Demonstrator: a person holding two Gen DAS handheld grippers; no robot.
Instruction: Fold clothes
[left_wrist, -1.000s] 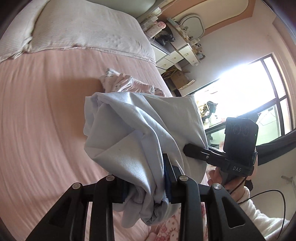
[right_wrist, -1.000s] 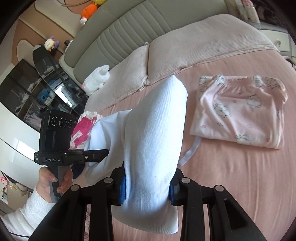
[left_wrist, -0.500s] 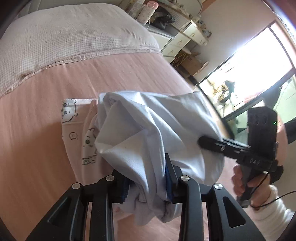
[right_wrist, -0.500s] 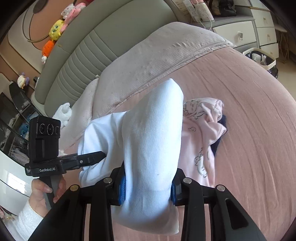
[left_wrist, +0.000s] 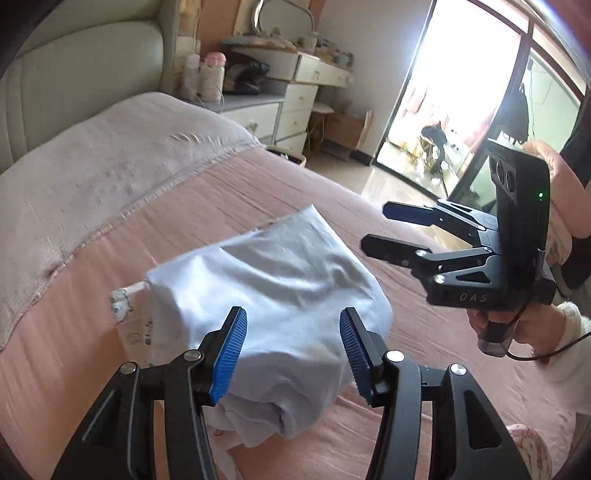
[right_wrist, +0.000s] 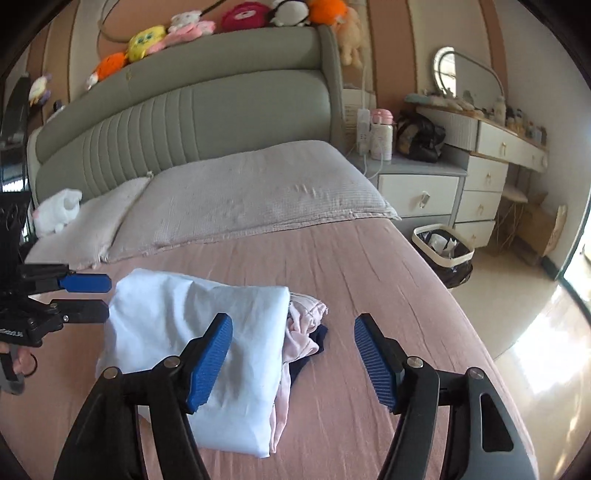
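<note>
Pale blue folded garment (right_wrist: 192, 354) lies on the pink bed (right_wrist: 369, 280), atop a pink garment (right_wrist: 303, 325) — just ahead of both tongs, which tilt downward over it. Pillows and a grey headboard lie beyond. Left tongs (left_wrist: 291, 350) and right tongs (right_wrist: 291, 358) have just been opening — both released, pads clear of the cloth.
</note>
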